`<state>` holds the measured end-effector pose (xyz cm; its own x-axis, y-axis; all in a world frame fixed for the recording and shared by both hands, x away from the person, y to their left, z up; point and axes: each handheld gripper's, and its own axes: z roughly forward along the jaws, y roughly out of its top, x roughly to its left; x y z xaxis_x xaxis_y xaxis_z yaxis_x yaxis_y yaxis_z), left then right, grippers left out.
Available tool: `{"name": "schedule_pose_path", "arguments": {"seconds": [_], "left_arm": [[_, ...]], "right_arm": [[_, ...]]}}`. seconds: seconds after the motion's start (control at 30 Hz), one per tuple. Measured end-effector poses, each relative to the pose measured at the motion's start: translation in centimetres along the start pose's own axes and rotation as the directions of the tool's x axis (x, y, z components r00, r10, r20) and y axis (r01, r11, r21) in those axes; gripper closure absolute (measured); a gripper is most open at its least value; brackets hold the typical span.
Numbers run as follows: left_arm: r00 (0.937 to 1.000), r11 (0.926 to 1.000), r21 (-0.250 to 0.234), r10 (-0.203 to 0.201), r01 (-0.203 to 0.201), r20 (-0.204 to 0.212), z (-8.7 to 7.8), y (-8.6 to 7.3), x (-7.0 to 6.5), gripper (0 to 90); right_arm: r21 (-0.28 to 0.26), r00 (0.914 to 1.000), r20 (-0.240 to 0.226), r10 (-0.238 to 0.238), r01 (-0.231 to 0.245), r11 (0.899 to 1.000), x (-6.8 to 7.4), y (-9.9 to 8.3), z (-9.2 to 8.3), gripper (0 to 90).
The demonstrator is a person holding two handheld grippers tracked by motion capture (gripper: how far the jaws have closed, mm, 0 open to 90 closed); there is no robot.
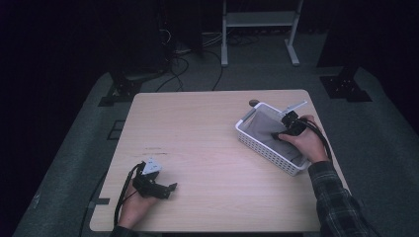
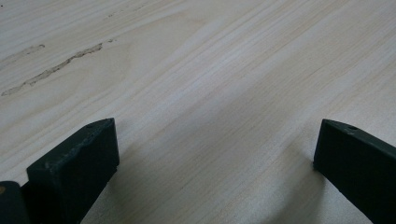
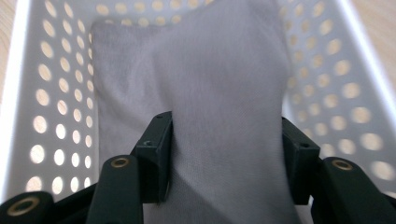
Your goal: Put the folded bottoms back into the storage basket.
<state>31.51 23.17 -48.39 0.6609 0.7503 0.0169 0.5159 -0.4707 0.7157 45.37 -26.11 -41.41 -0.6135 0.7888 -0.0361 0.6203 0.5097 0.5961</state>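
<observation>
A white perforated basket [image 1: 262,148] stands at the right side of the wooden table [image 1: 207,133], with a grey cloth [image 1: 264,126] lying inside it. My right gripper [image 1: 277,134] reaches down into the basket from its near right end. In the right gripper view the cloth [image 3: 210,84] rises as a soft fold between the two black jaws of the right gripper [image 3: 226,154], which stand apart at its sides without pinching it; the basket's wall [image 3: 60,116] surrounds it. My left gripper [image 1: 168,187] rests low over the table's near left part. Its jaws [image 2: 215,154] are wide open over bare wood [image 2: 187,70].
A small dark round object [image 1: 254,102] sits on the table by the basket's far corner. Pale scuff marks [image 1: 153,148] run across the wood near the left gripper. Beyond the table lie cables [image 1: 183,64] and a white frame stand [image 1: 259,29] on the floor.
</observation>
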Motion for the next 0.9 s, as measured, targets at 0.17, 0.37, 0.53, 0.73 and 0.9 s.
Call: {"name": "schedule_pose_path", "arguments": {"seconds": [0.17,0.37,0.53,0.73,0.9], "left_arm": [[1.0,1.0,0.0,0.0,0.0,0.0,0.0,0.0,0.0,0.0],[1.0,1.0,0.0,0.0,0.0,0.0,0.0,0.0,0.0,0.0],[1.0,1.0,-0.001,0.0,0.0,0.0,0.0,0.0,0.0,0.0],[1.0,1.0,0.0,0.0,0.0,0.0,0.0,0.0,0.0,0.0],[1.0,1.0,0.0,0.0,0.0,0.0,0.0,0.0,0.0,0.0]], "right_arm": [[-0.048,0.9998,0.017,0.005,-0.004,0.999,-0.7,0.0,-1.7,45.0],[-0.053,0.998,0.056,0.03,-0.027,0.998,-2.0,-0.5,-3.2,51.7],[-0.075,0.9934,0.101,0.054,-0.047,0.996,-3.6,-1.4,-4.3,55.3],[-0.082,0.984,0.151,0.094,-0.082,0.993,-5.4,-2.5,-5.1,57.7],[-0.069,0.9781,0.171,0.119,-0.109,0.992,-6.4,-3.5,-4.8,59.5]]}}
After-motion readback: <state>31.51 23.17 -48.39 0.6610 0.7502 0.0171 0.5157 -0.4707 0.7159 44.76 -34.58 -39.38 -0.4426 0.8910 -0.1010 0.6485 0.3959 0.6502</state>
